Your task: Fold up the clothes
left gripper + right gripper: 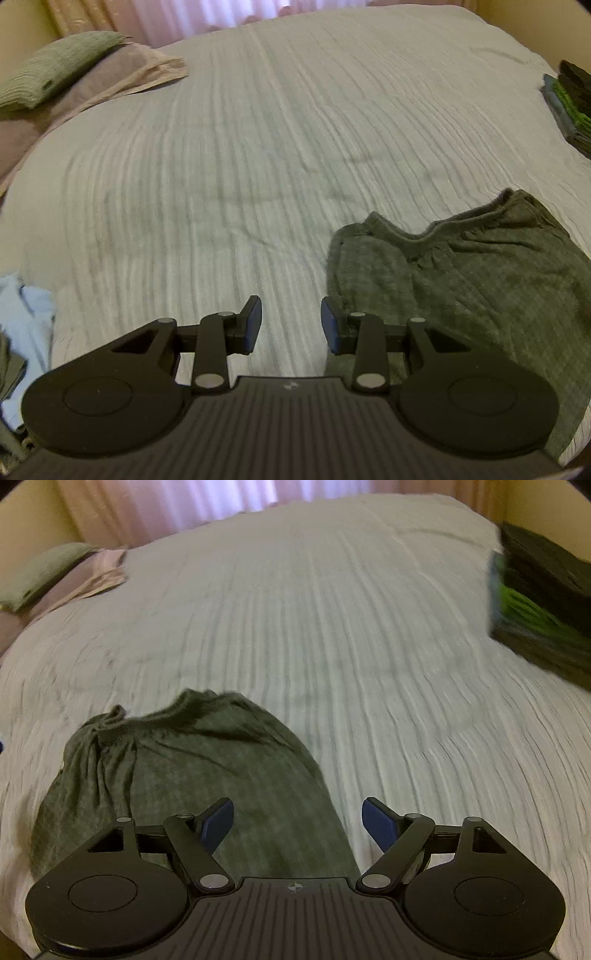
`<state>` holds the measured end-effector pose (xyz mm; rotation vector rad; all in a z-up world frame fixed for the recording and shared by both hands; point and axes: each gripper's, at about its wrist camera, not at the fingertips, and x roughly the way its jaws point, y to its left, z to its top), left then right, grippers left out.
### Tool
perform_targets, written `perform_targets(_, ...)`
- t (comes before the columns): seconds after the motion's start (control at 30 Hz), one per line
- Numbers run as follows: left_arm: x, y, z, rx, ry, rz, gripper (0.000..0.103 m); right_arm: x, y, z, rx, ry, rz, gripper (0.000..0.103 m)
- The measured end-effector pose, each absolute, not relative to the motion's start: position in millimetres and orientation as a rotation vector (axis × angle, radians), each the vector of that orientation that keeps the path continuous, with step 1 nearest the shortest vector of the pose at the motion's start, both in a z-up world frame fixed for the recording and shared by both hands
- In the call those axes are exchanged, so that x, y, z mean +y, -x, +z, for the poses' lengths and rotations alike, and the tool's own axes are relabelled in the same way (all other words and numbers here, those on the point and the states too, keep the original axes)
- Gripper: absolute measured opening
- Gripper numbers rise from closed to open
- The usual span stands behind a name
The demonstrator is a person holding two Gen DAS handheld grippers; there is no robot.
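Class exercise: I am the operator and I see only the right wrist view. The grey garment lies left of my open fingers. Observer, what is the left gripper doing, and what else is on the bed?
Observer: The left gripper is open and holds nothing; the grey garment lies to its right, partly under its right finger.
Operator: Is anything on the bed at its far left?
Observer: Yes, light blue cloth lies at the left edge, which your view lacks.
Operator: And the pile on my right?
Observer: It is a stack of folded clothes, dark with green layers, sharper here than in your blurred view.
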<state>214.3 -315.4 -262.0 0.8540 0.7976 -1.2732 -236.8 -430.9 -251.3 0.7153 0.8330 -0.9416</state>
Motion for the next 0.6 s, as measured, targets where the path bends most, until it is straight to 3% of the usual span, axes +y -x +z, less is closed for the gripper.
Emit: perform_targets(0.6,-427,-223,-368,0.988,-0.909,-1.506,0.033,-525,140,-330,0.851,-0.587,-0.712,0.078)
